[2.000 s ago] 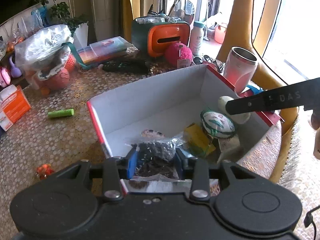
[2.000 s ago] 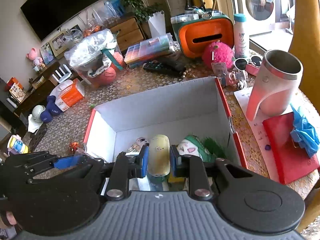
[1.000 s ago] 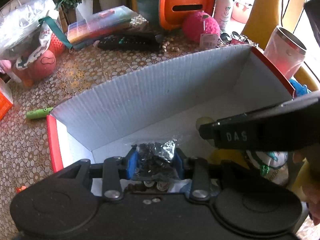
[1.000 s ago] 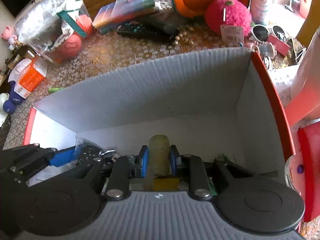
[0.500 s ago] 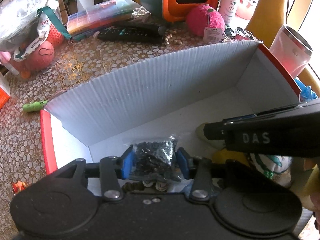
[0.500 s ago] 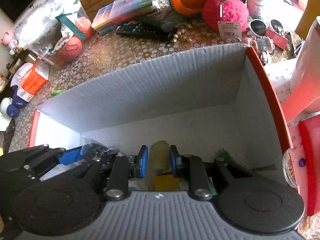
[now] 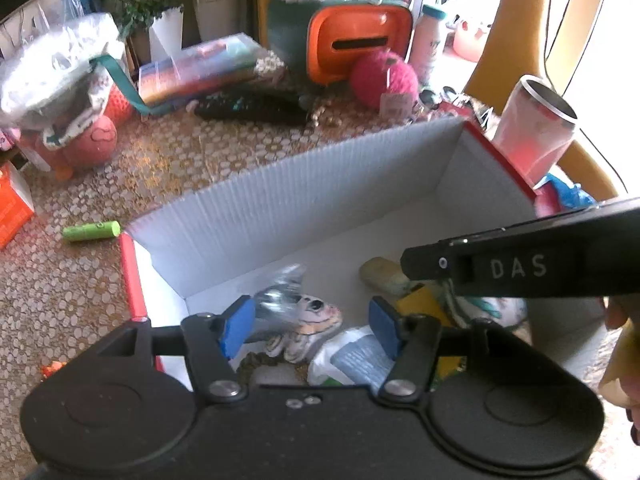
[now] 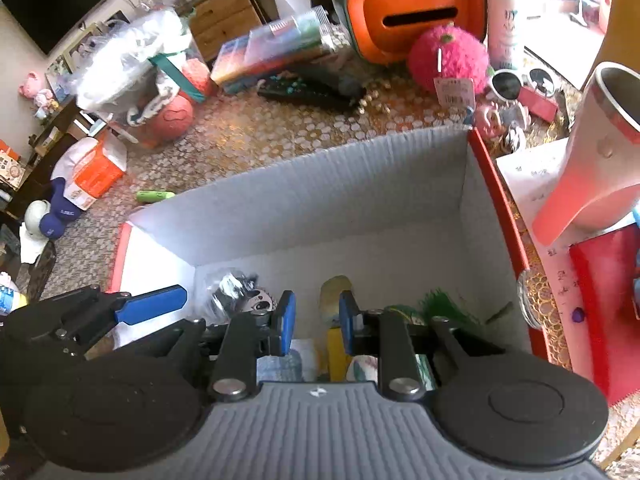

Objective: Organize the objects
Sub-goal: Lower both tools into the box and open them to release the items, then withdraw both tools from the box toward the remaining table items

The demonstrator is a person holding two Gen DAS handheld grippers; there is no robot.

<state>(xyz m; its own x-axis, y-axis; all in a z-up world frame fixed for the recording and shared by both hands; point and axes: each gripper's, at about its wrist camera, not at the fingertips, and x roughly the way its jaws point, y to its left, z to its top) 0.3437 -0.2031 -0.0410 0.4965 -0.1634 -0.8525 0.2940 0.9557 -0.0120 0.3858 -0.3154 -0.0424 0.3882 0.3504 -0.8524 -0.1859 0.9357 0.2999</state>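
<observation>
A white cardboard box with red rims (image 7: 320,200) (image 8: 320,200) stands on the table. Inside lie a clear bag of dark bits (image 7: 276,296) (image 8: 232,288), a pale yellowish oblong object (image 7: 384,274) (image 8: 334,294), a small cartoon-face toy (image 7: 316,312), a yellow item (image 7: 420,304) and a green-and-white ball (image 7: 488,308). My left gripper (image 7: 310,326) is open and empty above the box's near end. My right gripper (image 8: 314,320) is open a little, empty, just above the oblong object. Its body (image 7: 520,264) crosses the left wrist view.
A pink steel tumbler (image 8: 592,176) and a red notebook (image 8: 604,300) sit right of the box. Behind it are an orange-and-green case (image 7: 352,40), a pink plush ball (image 7: 384,76), a remote (image 7: 248,106), a colourful box (image 7: 200,68). A green tube (image 7: 92,232) lies left.
Both grippers opened and rose. The bag dropped from my left gripper into the box; the oblong object dropped from my right gripper onto the box floor.
</observation>
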